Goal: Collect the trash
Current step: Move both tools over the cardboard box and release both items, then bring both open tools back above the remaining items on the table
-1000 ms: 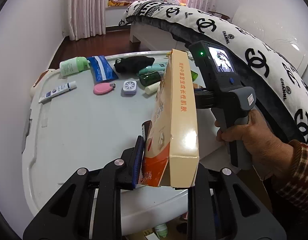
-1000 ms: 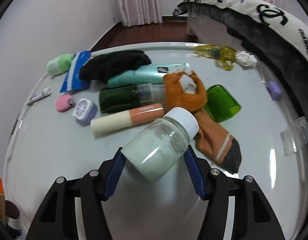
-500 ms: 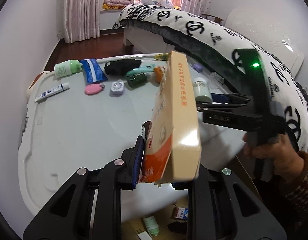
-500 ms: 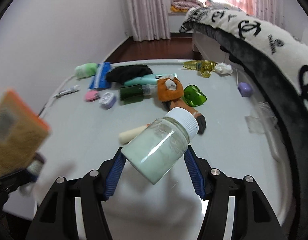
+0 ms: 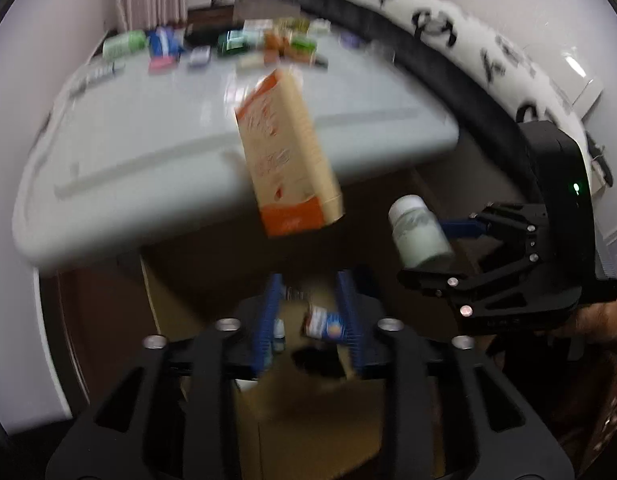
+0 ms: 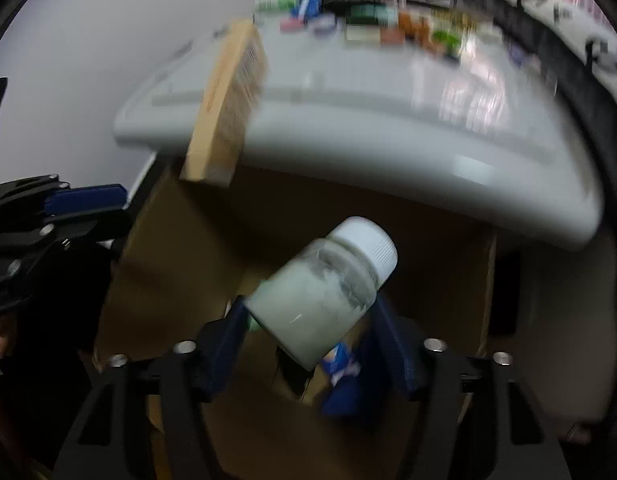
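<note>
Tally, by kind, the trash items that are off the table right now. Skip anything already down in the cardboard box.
carton: 1, loose in the air, clear of the open left tool
jar: 1, gripped in the right tool
total: 2

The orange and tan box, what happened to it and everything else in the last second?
The left hand-held gripper let go of the box, now loose in the air above the cardboard bin. Both grippers swung off the table. The right hand-held gripper still clamps the white-capped jar.
</note>
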{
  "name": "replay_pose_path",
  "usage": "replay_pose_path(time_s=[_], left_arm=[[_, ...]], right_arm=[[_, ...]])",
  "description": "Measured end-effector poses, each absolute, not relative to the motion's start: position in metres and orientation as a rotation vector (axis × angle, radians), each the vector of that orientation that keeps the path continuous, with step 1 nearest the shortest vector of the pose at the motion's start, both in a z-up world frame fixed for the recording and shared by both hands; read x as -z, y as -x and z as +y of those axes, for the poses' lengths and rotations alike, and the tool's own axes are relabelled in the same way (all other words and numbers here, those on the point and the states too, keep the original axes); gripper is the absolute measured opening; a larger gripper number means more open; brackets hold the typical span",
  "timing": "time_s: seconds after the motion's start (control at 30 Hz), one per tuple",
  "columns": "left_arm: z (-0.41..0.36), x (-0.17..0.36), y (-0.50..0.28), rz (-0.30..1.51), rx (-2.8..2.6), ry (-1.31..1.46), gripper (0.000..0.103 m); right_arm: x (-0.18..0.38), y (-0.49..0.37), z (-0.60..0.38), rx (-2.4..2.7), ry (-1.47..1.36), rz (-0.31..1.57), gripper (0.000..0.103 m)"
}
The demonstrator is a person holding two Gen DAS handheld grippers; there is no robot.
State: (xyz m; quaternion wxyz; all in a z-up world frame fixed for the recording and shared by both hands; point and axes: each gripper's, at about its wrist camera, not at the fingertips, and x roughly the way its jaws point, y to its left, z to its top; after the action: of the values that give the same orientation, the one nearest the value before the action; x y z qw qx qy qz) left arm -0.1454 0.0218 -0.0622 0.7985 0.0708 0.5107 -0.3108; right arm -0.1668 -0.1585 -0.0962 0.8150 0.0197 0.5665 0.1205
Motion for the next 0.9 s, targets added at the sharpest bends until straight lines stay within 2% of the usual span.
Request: replay_pose_path(time_s=[0.03,0.1,0.17,0.33,0.63,0.9], left_arm=[[0.023,0.067,0.150,1.110,0.652,-0.156,0.061],[0.024,0.069,0.156,1.116,0.632,-0.161,0.068],[0.024,0.065,0.157,1.104,0.621,-0.167,0.069],[0.030,0.040,0.152,0.992,0.582,-0.148,0.078],[0.000,-0.018,0.084,0.789,0.596,-0.104,0.081],[-0.065,0.015,-0.018,0.820,0.649,-0.172,0.081]], right_arm=[[0.099,0.168,-0.160,-0.249,-0.047,1.227,0.076],[0.090,0.168,-0.163,-0.230,-0.042,1.187,0.086],[0.073,0.171,-0.168,-0.194,-0.013,1.109,0.094],[0.047,0.172,-0.175,-0.182,0.004,1.004,0.096],[-0.020,0.132,-0.188,-0.173,0.017,0.800,0.097],[-0.070,0.071,-0.258,-0.019,-0.129,0.593,0.098]])
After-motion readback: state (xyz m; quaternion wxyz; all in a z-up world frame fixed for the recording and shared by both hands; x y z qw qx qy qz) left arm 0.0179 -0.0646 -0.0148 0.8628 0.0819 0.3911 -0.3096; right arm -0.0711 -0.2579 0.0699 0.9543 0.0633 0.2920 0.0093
